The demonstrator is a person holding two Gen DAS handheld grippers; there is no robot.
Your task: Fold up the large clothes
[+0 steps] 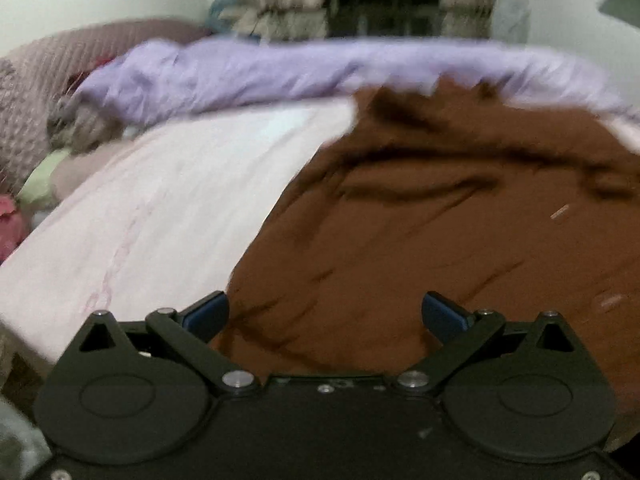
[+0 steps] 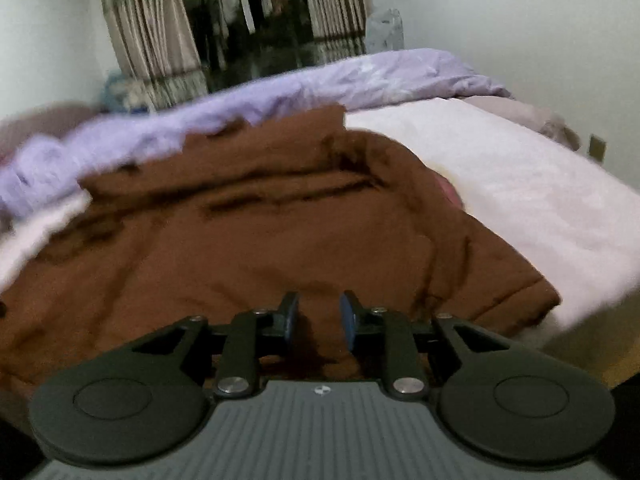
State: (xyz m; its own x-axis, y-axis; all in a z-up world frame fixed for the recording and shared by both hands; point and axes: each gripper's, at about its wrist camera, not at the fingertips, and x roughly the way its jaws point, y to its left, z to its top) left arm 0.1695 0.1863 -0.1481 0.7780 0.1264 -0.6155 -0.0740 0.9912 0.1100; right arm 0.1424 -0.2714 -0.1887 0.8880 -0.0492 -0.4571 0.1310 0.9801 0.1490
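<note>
Two hand-held grippers are being held low over a bed [image 1: 168,208] where a large brown garment [image 1: 440,232] is lying spread across a pale pink sheet [image 2: 540,208]. In the left wrist view, the left hand-held gripper [image 1: 325,314] is being kept wide apart, its blue-padded fingers [image 1: 208,312] released and nothing being gripped between them; the brown garment is being seen just beyond and beneath the gap, filling the right half of the picture, while the bare sheet is stretching away on the left. In the right wrist view, the right hand-held gripper [image 2: 319,316] is being shown with its jaws drawn close together but not touching, a narrow gap remaining between the blue pads [image 2: 347,320]; brown cloth is being seen through that gap, yet whether any fold is being pinched cannot be told from the picture. The garment is lying creased and rumpled, one cuffed corner [image 2: 532,296] reaching toward the bed's near right edge. Behind it, a lilac duvet [image 2: 360,76] is being seen bunched along the far side of the bed. Striped curtains [image 2: 148,40] are hanging at the back, framing a dark opening [image 2: 248,20] where hanging clothes are being faintly made out. Both views are being blurred.
</note>
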